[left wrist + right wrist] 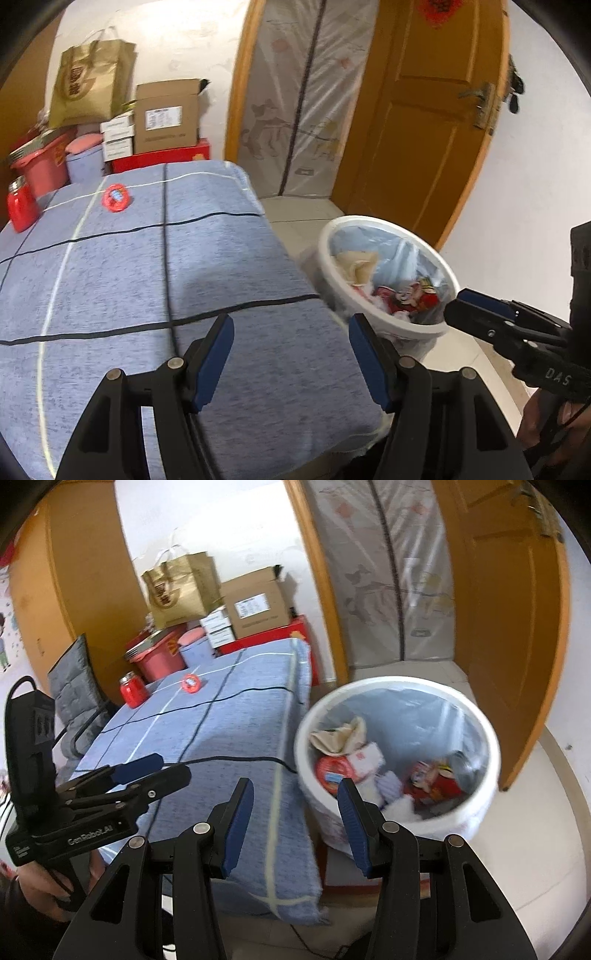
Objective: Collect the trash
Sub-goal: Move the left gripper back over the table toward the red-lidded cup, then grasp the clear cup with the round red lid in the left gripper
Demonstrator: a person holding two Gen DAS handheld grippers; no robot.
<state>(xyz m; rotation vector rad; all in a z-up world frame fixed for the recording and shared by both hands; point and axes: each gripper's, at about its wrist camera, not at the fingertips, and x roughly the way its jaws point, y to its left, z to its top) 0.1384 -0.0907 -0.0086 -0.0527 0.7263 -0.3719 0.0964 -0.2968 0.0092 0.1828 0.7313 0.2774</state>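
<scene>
Blue-clothed table, red jar, white trash bin beside, both grippers' fingers apart, empty.

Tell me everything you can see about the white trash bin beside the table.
The white trash bin is a round, plastic-looking bucket, upright on the tiled floor at the corner of the blue-covered table. A thin translucent liner lines it. It is partly filled with crumpled paper, red wrappers and white scraps. No gripper touches it.

The desk's soft blue woven cloth looks rough; beside it, the round white plastic bin looks smooth.
</scene>
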